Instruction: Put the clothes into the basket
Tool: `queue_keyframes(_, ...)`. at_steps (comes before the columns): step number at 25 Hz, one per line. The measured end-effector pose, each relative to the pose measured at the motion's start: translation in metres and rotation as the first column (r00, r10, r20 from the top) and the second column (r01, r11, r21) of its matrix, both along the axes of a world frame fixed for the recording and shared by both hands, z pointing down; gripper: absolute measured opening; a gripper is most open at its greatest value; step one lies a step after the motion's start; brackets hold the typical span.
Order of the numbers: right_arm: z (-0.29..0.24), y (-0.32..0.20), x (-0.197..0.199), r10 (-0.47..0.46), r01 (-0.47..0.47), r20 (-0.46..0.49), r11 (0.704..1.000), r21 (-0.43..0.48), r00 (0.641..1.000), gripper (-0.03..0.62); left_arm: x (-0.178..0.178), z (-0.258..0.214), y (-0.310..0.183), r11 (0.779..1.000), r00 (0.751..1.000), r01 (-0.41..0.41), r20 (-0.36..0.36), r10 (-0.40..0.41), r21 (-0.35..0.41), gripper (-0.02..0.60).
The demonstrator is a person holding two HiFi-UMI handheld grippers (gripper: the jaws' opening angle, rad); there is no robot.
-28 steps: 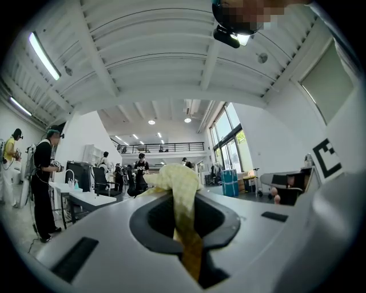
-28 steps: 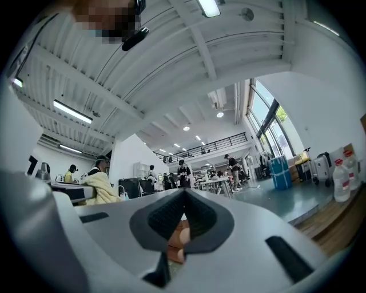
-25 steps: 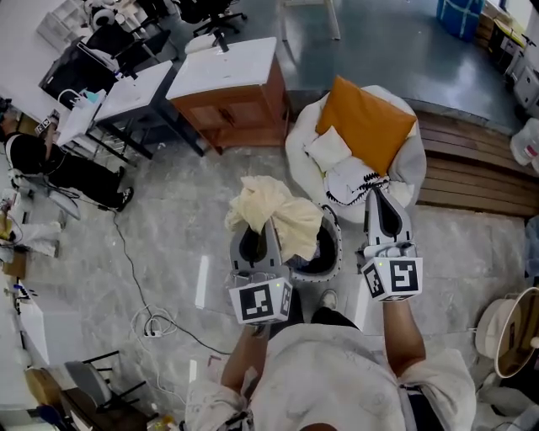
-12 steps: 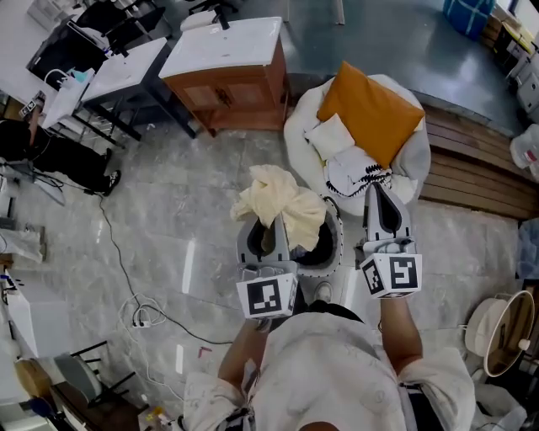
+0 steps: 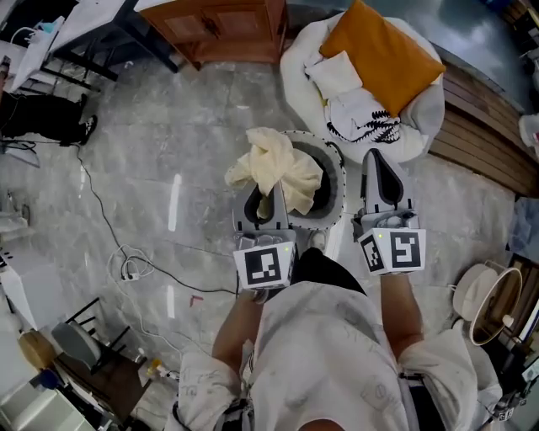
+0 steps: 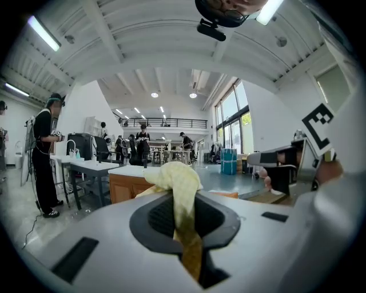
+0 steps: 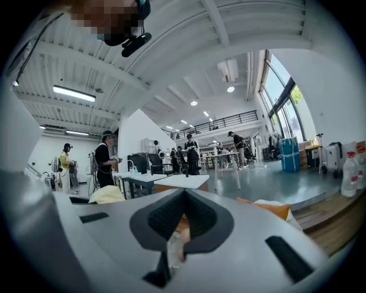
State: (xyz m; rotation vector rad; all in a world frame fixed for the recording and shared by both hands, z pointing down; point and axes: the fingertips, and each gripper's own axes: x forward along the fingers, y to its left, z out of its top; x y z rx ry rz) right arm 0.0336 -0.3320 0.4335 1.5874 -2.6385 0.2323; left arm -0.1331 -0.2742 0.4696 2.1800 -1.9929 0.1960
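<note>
My left gripper is shut on a pale yellow cloth. The cloth bunches up above the jaws and hangs over the left part of a round grey basket with a dark inside, on the floor in front of me. To its right, my right gripper is level with it, beside the basket's right rim; its jaw tips meet and nothing hangs from them. A white garment with black zigzag trim lies on the beanbag just beyond that gripper.
A white beanbag holds an orange cushion and a small white cushion. A wooden cabinet stands behind, a wooden platform to the right. A cable runs over the marble floor at left.
Both grippers have sunk toward the floor. The yellow cloth, still held, has come down with the left gripper over the basket. The right gripper stayed shut.
</note>
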Motion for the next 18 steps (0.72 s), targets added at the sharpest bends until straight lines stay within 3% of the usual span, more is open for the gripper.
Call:
queue_keyframes(9,0.066,-0.007,-0.023,-0.016,0.009,-0.057,0.994,-0.107,0.998,-0.012,-0.003,0.113,-0.010,0.976,0.997,-0.073,-0.023,0.070,-0.203,0.034)
queue_keyframes(14,0.098,-0.009,-0.025,-0.017,0.001,-0.101,0.988,-0.155,0.995,-0.012,0.005,0.178,-0.014,0.942,0.993,-0.118,-0.065,0.102,-0.314,0.034)
queue_keyframes(18,0.120,-0.008,-0.022,-0.006,-0.019,-0.128,0.981,-0.191,0.992,-0.012,0.012,0.233,-0.013,0.898,0.989,-0.140,-0.098,0.109,-0.417,0.034)
